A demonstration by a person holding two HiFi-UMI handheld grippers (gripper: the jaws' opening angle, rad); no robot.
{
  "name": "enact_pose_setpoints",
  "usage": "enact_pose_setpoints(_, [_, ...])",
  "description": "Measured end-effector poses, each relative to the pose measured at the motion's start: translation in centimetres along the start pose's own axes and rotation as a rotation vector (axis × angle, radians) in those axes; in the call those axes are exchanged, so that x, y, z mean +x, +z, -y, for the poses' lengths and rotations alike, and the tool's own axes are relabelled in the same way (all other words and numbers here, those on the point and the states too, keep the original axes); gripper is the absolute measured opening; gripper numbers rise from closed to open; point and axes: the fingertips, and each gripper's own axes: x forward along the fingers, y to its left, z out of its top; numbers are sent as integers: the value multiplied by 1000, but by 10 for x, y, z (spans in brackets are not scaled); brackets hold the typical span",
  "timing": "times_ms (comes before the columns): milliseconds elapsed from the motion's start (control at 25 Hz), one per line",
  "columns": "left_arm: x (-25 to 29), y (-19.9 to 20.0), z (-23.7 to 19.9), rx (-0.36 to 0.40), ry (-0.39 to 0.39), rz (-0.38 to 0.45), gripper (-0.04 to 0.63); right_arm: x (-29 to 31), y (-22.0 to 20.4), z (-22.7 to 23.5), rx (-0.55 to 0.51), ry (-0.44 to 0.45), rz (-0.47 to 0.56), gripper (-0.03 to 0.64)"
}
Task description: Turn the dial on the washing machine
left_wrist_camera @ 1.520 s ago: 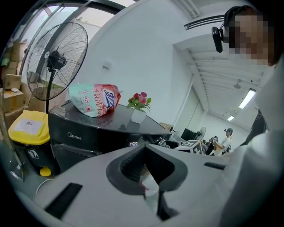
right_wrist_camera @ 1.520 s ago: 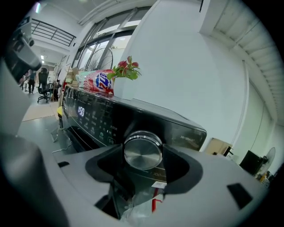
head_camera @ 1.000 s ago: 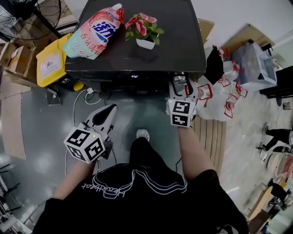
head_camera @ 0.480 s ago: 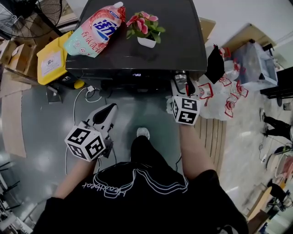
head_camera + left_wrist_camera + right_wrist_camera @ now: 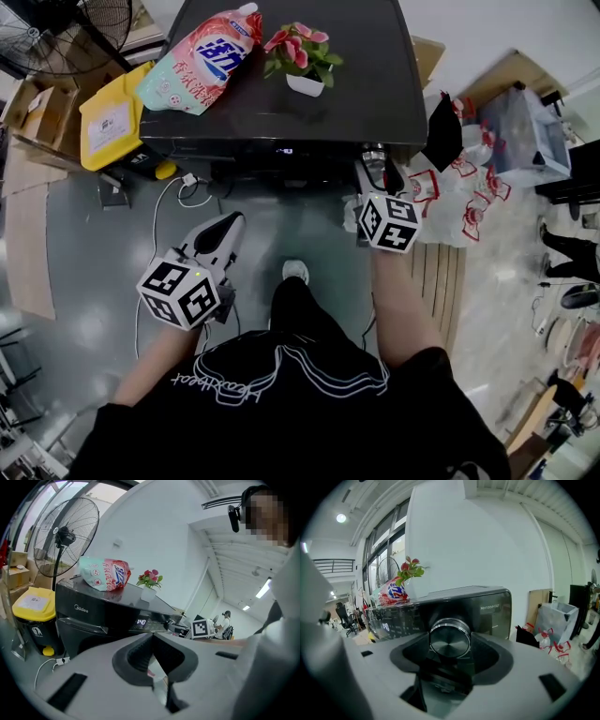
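Observation:
The black washing machine (image 5: 281, 94) stands in front of me, its lit display (image 5: 284, 150) on the front panel. Its round metal dial (image 5: 450, 639) is at the panel's right end. My right gripper (image 5: 375, 171) reaches to the dial (image 5: 374, 156) and its jaws close on the dial's two sides. My left gripper (image 5: 225, 225) hangs lower left, away from the machine, its fingers shut on nothing; in the left gripper view (image 5: 152, 637) the tips meet.
On the machine's top lie a pink detergent bag (image 5: 208, 61) and a small flower pot (image 5: 305, 58). A yellow bin (image 5: 111, 127) and a fan (image 5: 75, 33) stand at the left. Plastic bags (image 5: 459, 202) crowd the floor at the right. A cable (image 5: 155, 220) runs along the floor.
My right gripper's marker cube has rolled clockwise and shifted slightly right while staying at the dial. The left gripper has kept its place.

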Motion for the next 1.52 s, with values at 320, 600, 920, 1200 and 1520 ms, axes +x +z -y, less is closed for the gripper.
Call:
enact_pose_setpoints(320, [-6,1,2,2,9,1,5,0,0,2,103,42,3,282])
enact_pose_setpoints(600, [-13,7,5,15,16,7,5,1,-2,3,238,70,-9,281])
enact_pose_setpoints(920, [-17,12,3,14,32,11,5,0,-5,6,488,128,-1,281])
enact_pose_setpoints(1200, [-15,12,0,12,38,16,5,1,-5,5,586,162,9,281])
enact_pose_setpoints(1520, [-10,7,-4,-6,48,12,5,0,-7,6,745,213,7,281])
